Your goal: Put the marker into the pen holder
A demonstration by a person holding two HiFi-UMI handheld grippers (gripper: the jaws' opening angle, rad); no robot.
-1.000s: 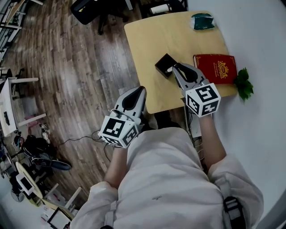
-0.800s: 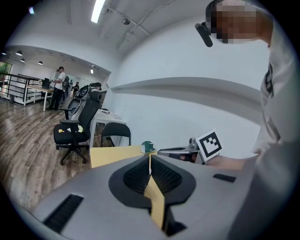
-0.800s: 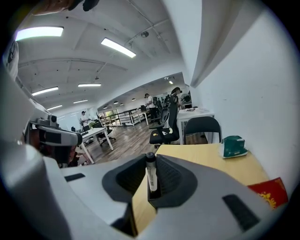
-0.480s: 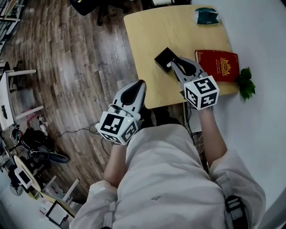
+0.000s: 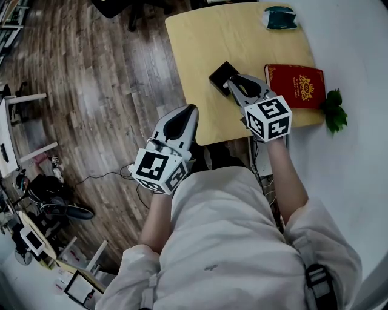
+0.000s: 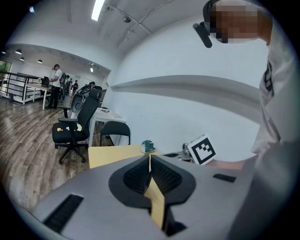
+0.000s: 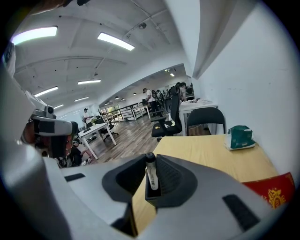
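Note:
The black square pen holder [image 5: 219, 75] stands near the middle of the wooden table [image 5: 206, 42]. My right gripper [image 5: 232, 83] hovers at its near right corner, shut on the marker. In the right gripper view the white marker [image 7: 151, 171] with a black cap stands upright between the pads of the right gripper [image 7: 149, 161]. Its lower end sits inside the pen holder [image 7: 153, 193]. My left gripper [image 5: 188, 111] hangs off the table's near left edge. The left gripper [image 6: 149, 161] is shut and holds nothing.
A red book [image 5: 297, 86] lies at the table's right edge, with green leaves [image 5: 333, 112] beside it. A teal pack [image 5: 280, 17] rests at the far right corner. A white wall runs along the right. Wooden floor and a black office chair [image 6: 75, 126] lie to the left.
My right gripper has moved a little forward and left with the marker, closer over the pen holder. The left gripper has stayed about where it was.

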